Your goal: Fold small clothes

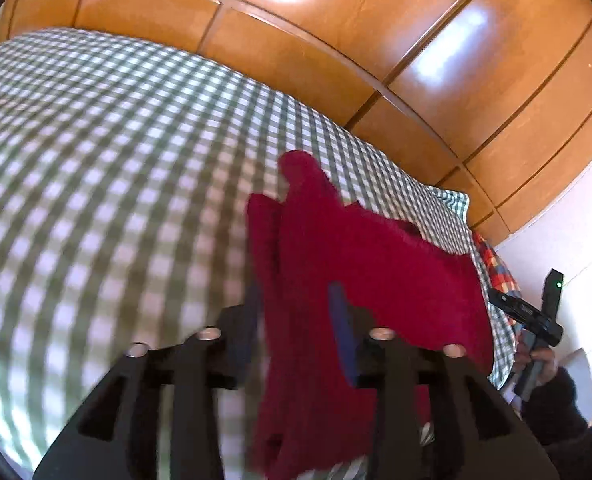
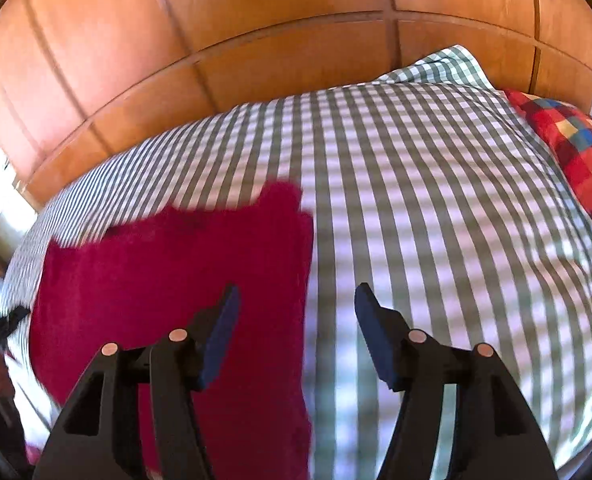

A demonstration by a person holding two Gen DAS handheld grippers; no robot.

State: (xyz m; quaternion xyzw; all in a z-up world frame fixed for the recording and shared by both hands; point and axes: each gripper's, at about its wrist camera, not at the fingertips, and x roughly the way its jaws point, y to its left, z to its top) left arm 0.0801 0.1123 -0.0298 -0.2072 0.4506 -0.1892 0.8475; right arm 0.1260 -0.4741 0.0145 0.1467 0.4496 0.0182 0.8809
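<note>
A small dark red fuzzy garment (image 1: 359,272) lies on the green-and-white checked bed cover (image 1: 96,160). My left gripper (image 1: 296,320) holds an edge of it: red cloth hangs between the blue pads (image 1: 341,320) and is lifted and doubled over. In the right wrist view the garment (image 2: 168,280) lies at the left on the cover (image 2: 435,220). My right gripper (image 2: 296,320) is open and empty, its left finger (image 2: 224,320) over the garment's right edge, its right finger over bare cover. The right gripper also shows in the left wrist view (image 1: 535,320), off the bed's edge.
A wooden panelled wardrobe (image 2: 256,40) stands behind the bed. A red, yellow and blue checked cloth (image 2: 575,152) lies at the bed's far right corner. A white wall (image 1: 567,232) is at the right.
</note>
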